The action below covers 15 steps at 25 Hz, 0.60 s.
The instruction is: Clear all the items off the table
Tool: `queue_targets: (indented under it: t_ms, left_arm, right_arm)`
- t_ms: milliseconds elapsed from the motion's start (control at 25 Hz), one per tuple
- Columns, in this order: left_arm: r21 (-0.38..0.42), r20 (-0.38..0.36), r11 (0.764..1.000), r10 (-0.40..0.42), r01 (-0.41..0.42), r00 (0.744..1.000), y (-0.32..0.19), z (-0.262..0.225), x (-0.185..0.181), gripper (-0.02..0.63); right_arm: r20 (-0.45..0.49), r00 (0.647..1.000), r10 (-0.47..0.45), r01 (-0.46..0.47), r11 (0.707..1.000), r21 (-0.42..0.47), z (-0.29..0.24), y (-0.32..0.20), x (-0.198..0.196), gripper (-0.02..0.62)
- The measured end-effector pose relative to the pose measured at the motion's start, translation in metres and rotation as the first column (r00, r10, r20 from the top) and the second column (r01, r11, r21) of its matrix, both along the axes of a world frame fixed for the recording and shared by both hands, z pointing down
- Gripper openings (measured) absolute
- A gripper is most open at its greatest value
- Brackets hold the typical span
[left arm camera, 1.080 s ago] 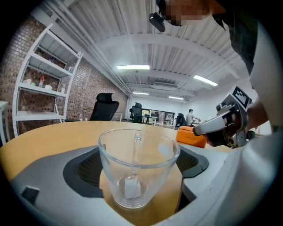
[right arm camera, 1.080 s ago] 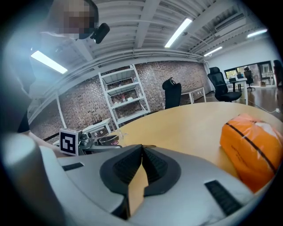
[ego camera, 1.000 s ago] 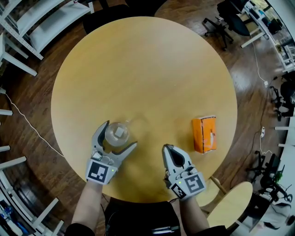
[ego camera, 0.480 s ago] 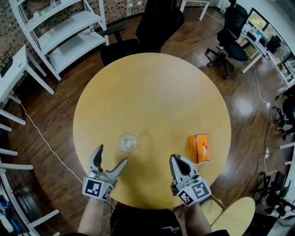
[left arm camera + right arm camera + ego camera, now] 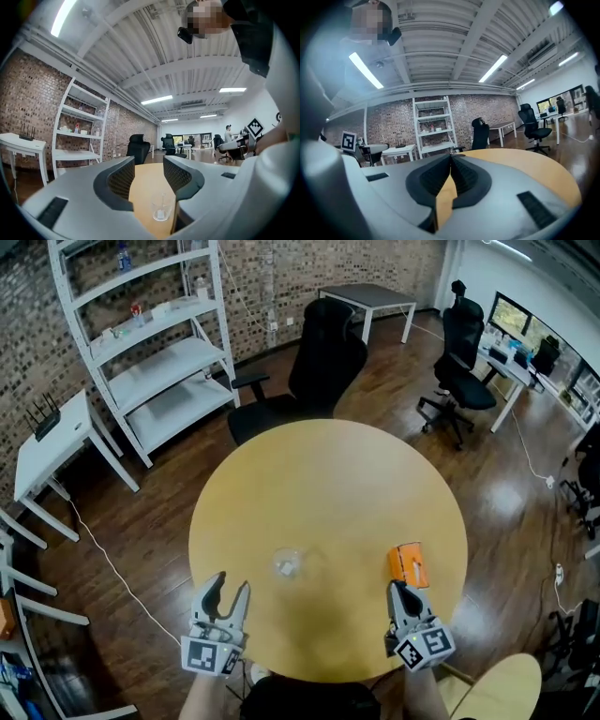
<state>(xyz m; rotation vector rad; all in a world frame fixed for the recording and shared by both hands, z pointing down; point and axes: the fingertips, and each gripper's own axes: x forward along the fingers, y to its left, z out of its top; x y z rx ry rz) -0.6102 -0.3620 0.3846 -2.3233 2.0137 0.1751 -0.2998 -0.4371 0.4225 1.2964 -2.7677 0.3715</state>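
Left tool (image 5: 230, 591), jaws part-open and just closing on nothing, hangs at the near edge of the round yellow worktop (image 5: 328, 474). Likewise the right tool (image 5: 401, 591), closed and empty. Near that edge an upright clear glass tumbler (image 5: 287, 564) stands. An orange carton (image 5: 409, 564) lies flat, its long axis pointing towards the far edge.

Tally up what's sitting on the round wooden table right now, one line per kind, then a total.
Clear glass: 1
Orange packet: 1
Total: 2
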Motion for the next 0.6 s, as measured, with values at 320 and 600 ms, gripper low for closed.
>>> queue_targets:
  t_ms: [320,600]
  left_arm:
    - [0.066,-0.083,0.992,0.112,-0.107,0.990,0.038,-0.033,-0.027,0.145]
    - [0.062,-0.091,0.985,0.163,-0.158,0.982,0.077,-0.023,-0.040,0.000]
  right_arm:
    - [0.098,0.986,0.133,-0.142,0.985,0.095,-0.036,0.033,-0.021,0.005]
    - [0.105,0.981,0.161,-0.175,0.975,0.137,-0.051,0.073,-0.031,0.005]
